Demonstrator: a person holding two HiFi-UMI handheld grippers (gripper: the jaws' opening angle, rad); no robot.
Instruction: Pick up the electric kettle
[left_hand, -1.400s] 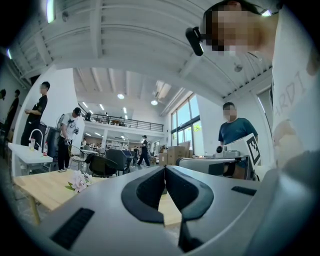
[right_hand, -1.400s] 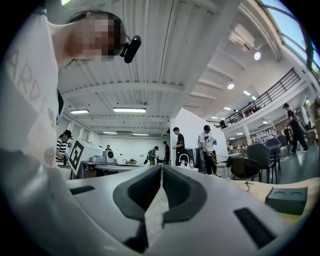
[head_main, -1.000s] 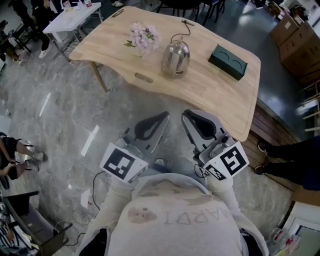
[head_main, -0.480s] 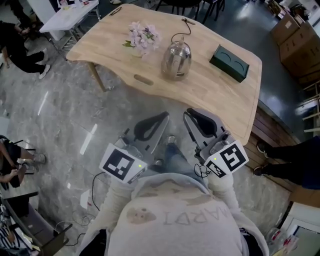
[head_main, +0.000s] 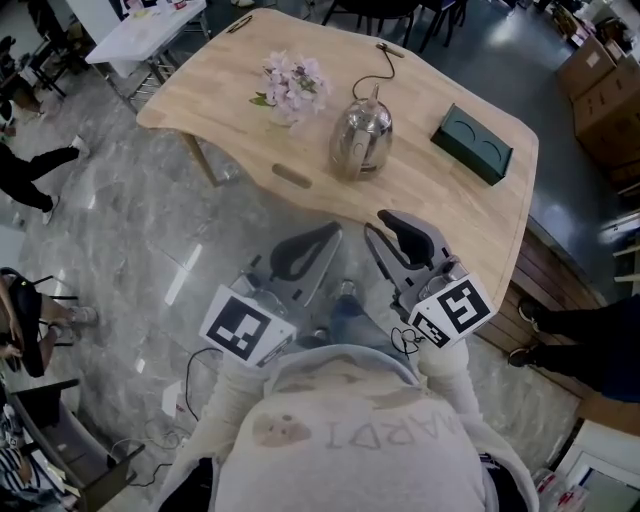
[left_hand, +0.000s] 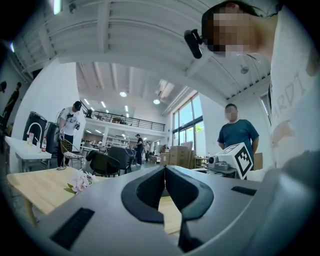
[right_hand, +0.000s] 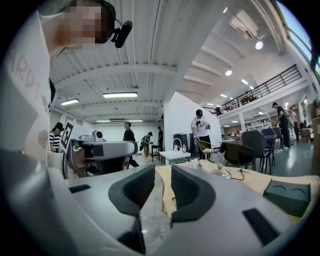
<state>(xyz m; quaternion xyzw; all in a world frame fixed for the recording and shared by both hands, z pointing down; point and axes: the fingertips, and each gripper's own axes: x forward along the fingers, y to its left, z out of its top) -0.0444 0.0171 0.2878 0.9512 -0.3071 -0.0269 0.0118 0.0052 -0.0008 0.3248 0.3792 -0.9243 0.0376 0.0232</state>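
Observation:
The electric kettle (head_main: 361, 140), shiny metal with a small knob on its lid, stands upright near the middle of the wooden table (head_main: 200, 95). It is also small and far off in the right gripper view (right_hand: 221, 172). Both grippers hang level over the floor, short of the table's near edge and well apart from the kettle. My left gripper (head_main: 328, 234) is shut, its pads meeting with nothing between them (left_hand: 164, 172). My right gripper (head_main: 384, 222) has its jaws opening; a narrow gap shows between the pads (right_hand: 162, 176) and nothing is in it.
A bunch of pale pink flowers (head_main: 293, 80) lies left of the kettle and a dark green box (head_main: 472, 145) right of it. The kettle's cord (head_main: 385, 55) trails to the far edge. A white table (head_main: 150, 20), chairs and several people stand around the room.
Both grippers have moved toward the table, and the table and kettle sit closer in the head view. The right gripper's jaws have parted from shut.

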